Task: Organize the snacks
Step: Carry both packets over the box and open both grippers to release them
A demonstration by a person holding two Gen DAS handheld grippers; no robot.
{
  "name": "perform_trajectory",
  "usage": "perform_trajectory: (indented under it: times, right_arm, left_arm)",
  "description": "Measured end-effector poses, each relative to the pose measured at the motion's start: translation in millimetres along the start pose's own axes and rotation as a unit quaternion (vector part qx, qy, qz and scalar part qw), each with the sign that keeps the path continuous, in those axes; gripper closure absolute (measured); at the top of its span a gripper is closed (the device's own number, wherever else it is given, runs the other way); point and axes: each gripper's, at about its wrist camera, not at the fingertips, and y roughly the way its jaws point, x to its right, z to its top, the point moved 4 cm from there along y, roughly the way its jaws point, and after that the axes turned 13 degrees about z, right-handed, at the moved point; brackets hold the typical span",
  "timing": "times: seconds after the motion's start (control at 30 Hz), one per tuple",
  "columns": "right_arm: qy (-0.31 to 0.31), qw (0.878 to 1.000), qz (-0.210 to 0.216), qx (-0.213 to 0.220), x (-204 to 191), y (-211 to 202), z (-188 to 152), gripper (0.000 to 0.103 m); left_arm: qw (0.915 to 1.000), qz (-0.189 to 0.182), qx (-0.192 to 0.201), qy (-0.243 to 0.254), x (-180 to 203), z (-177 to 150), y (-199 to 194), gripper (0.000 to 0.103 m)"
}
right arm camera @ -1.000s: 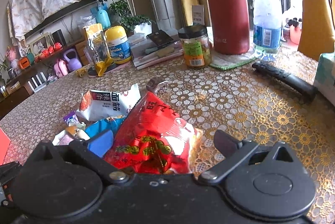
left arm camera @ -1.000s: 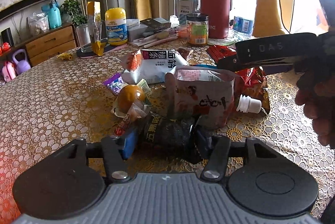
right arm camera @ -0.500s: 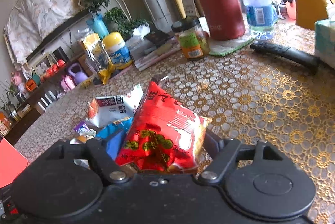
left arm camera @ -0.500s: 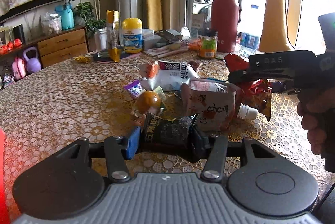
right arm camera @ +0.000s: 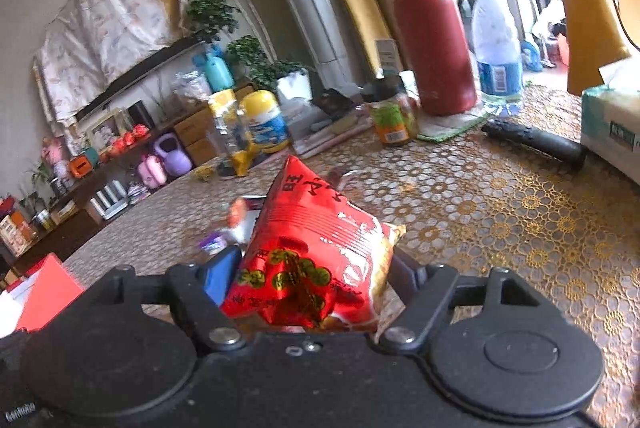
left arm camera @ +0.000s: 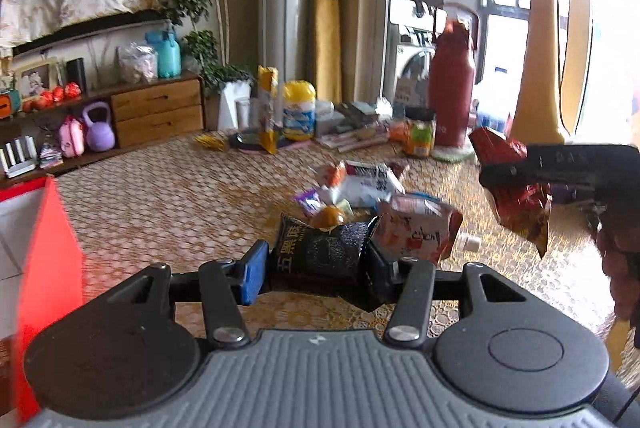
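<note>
at lower centre, left gripper point(left arm camera: 316, 264) clamps black packet point(left arm camera: 320, 248); right gripper point(right arm camera: 312, 280) pinches red bag point(right arm camera: 316, 248). carry both level toward red box point(left arm camera: 48, 268), grips firm.

black packet point(left arm camera: 320, 248) gripped, lifted; red packet point(right arm camera: 316, 252) gripped, lifted.
</note>
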Motion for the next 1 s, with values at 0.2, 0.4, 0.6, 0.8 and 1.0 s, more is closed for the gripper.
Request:
perform_trajectory:
  times: [0.2, 0.4, 0.6, 0.8, 1.0]
  right_arm:
    - [-0.021, 0.999, 0.024, -0.004, -37, -20, -1, 0.026]
    - [-0.046, 0.998, 0.052, -0.013, -74, -32, 4, 0.026]
    - [-0.075, 0.994, 0.077, -0.023, -109, -36, 8, 0.026]
    - [-0.104, 0.987, 0.112, -0.042, -149, -34, 4, 0.026]
    - [-0.135, 0.976, 0.157, -0.062, -192, -24, -6, 0.026]
  left_arm:
    - [0.9994, 0.018, 0.024, -0.017, -27, 14, -44, 0.052]
    - [0.9980, 0.044, 0.035, -0.030, -58, 20, -78, 0.052]
    - [0.9963, 0.069, 0.040, -0.033, -85, 22, -100, 0.051]
    - [0.9938, 0.095, 0.041, -0.043, -111, 17, -119, 0.052]
    - [0.9902, 0.120, 0.040, -0.059, -137, 9, -130, 0.051]
